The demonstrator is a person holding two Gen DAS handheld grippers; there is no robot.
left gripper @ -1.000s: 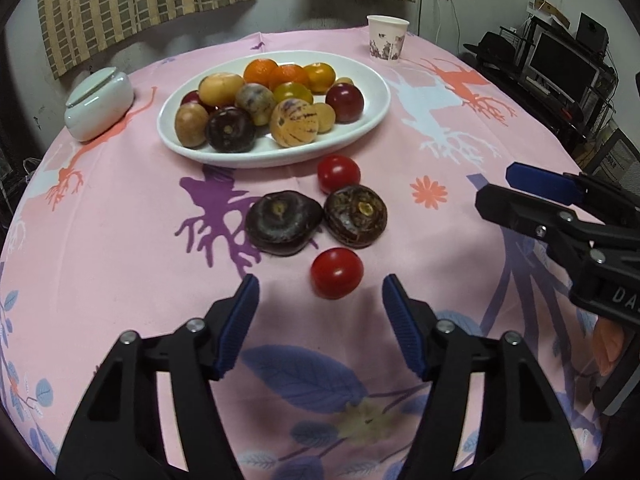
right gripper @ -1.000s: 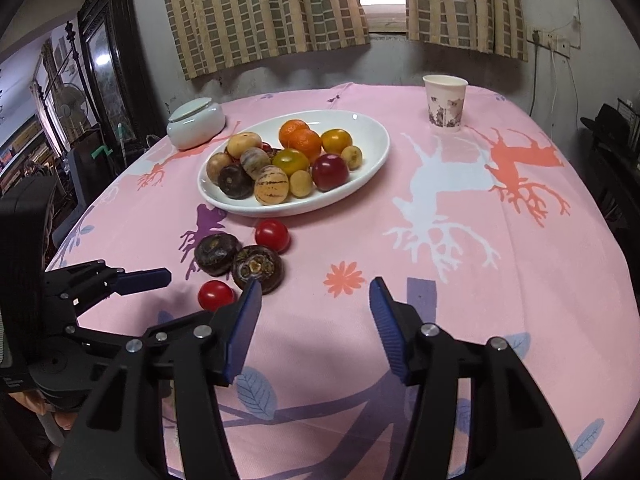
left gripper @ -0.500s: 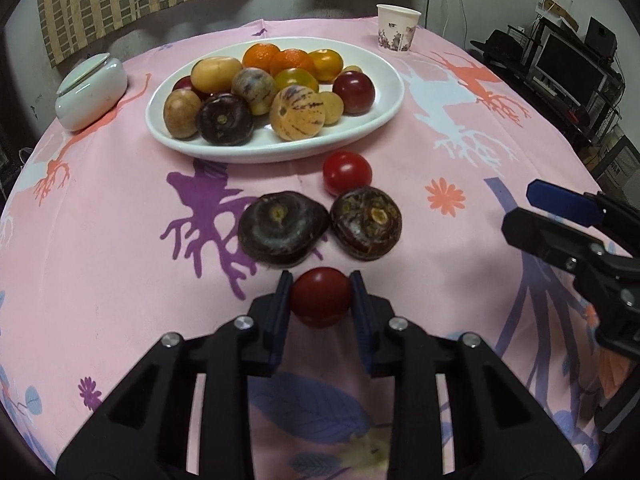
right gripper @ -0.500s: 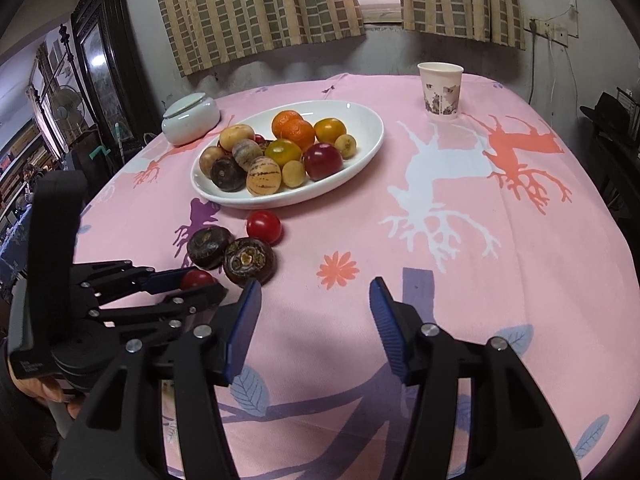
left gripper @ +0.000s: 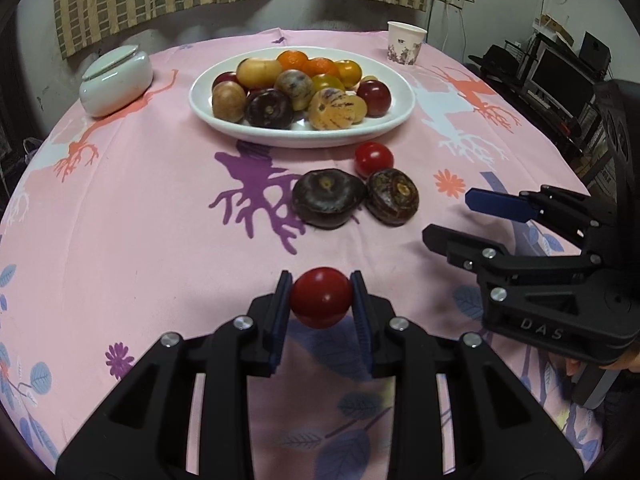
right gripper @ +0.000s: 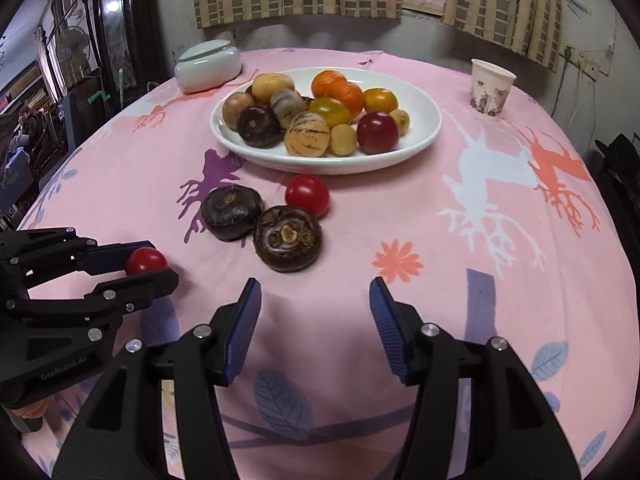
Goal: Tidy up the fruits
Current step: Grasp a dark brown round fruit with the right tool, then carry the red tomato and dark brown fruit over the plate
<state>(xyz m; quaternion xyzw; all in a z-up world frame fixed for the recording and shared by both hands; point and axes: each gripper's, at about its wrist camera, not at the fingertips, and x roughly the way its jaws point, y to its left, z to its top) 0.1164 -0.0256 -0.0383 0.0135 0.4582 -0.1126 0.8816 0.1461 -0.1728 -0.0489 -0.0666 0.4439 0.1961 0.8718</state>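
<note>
table (left gripper: 120,240), round, covered by a pink cloth printed with deer, branches, flowers and leaves; everything below stands or lies on it.

plate (left gripper: 400,120), white, oval, toward the far side of the table; holds a heap of fruit: two oranges, yellow and tan round fruits, two striped ones, a dark purple one, a dark red one.

left gripper (left gripper: 321,296), black with blue pads, low in its own view; fingers clamped on a red cherry tomato (left gripper: 321,297), one pad against each side, the fruit raised clear of the cloth on the near side of the table, well short of the plate.

right gripper (right gripper: 315,316), black with blue pads; fingers spread apart with nothing between them, hanging over bare cloth just this side of the loose fruit.

lidded dish (left gripper: 116,80), pale ceramic, left of the plate.

paper cup (left gripper: 406,43), patterned, upright, far right of the plate.

two dark brown water chestnuts, left one (left gripper: 328,198), right one (left gripper: 393,196), touching each other, on the cloth in front of the plate.

second cherry tomato (left gripper: 374,159), red, on the cloth between the chestnuts and the plate rim, just beside the right one.
</note>
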